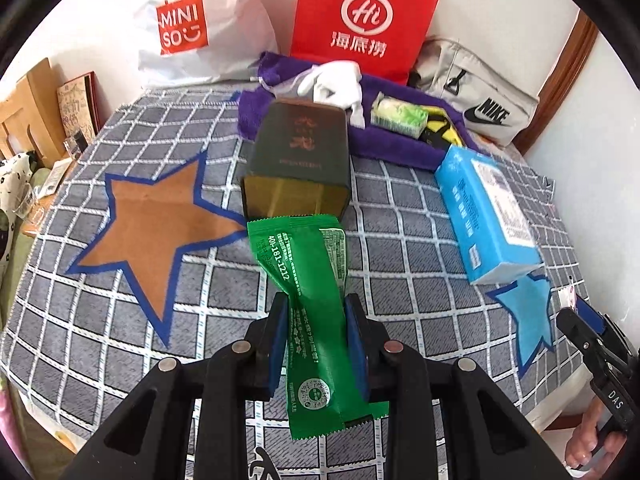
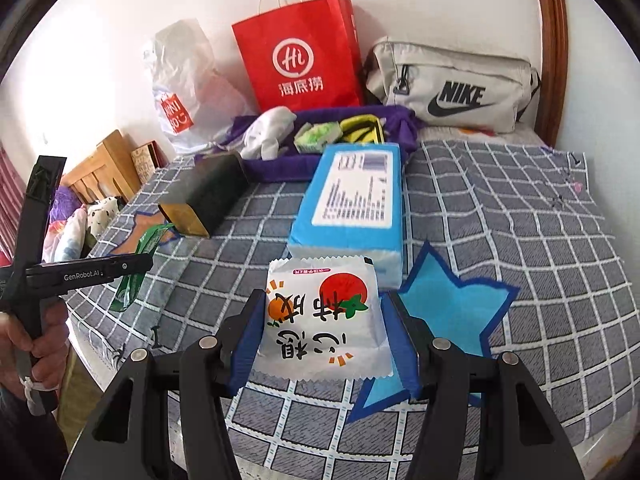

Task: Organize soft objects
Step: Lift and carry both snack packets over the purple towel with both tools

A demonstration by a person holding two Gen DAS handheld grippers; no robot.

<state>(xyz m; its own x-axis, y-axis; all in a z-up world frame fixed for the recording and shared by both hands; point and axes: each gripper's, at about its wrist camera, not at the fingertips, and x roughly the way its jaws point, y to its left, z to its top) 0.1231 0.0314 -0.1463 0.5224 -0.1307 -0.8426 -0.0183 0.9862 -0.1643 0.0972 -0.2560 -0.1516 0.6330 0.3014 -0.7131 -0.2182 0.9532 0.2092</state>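
Green sachet [image 1: 312, 304] crumpled, white sachet [image 2: 322, 316] flat, both clamped.

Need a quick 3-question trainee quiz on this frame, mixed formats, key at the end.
1. True or false: the left gripper is clamped on a long green foil sachet.
2. The white snack packet printed with a tomato and an orange sits between the pads of the right gripper. Which star patch on the grey checked cloth lies just beside it? A) brown B) light blue C) red
3. Fill in: the soft items already gathered lie on a ______ towel in front of the red paper bag.

Key: 1 true; 2 B; 3 purple
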